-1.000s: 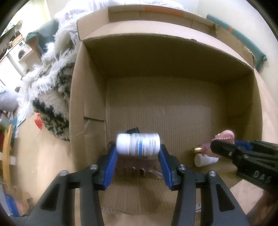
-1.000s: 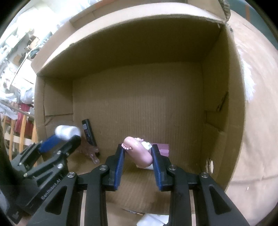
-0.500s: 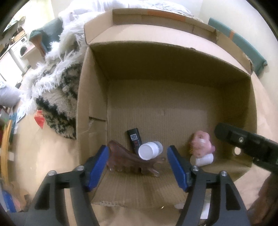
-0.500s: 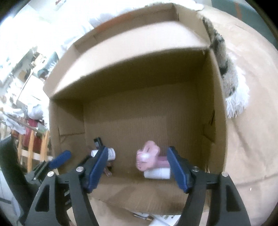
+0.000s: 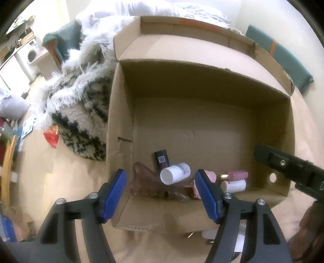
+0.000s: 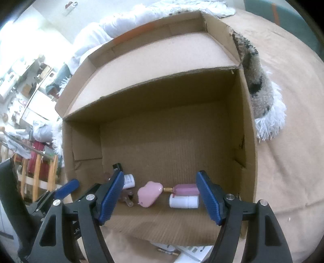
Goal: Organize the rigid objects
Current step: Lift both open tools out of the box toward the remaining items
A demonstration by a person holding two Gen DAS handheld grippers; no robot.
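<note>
Two white capped bottles [image 5: 175, 173] [image 6: 183, 201] lying in cardboard box [image 5: 202, 125].

Tan bed sheet [image 6: 293, 97] w/ cardboard box [image 6: 250, 129], shaggy b&w blanket [image 5: 81, 105], white duvet [image 5: 154, 10] on it.

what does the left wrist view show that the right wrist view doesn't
Only the left wrist view shows the brown comb clearly, the black stick's label, and the red scrap on the floor. Only the right wrist view shows the pink cloud toy whole and papers below the box. Both show the cardboard box, white pill bottle, small white bottle, pink bottle, and open left gripper and right gripper.
</note>
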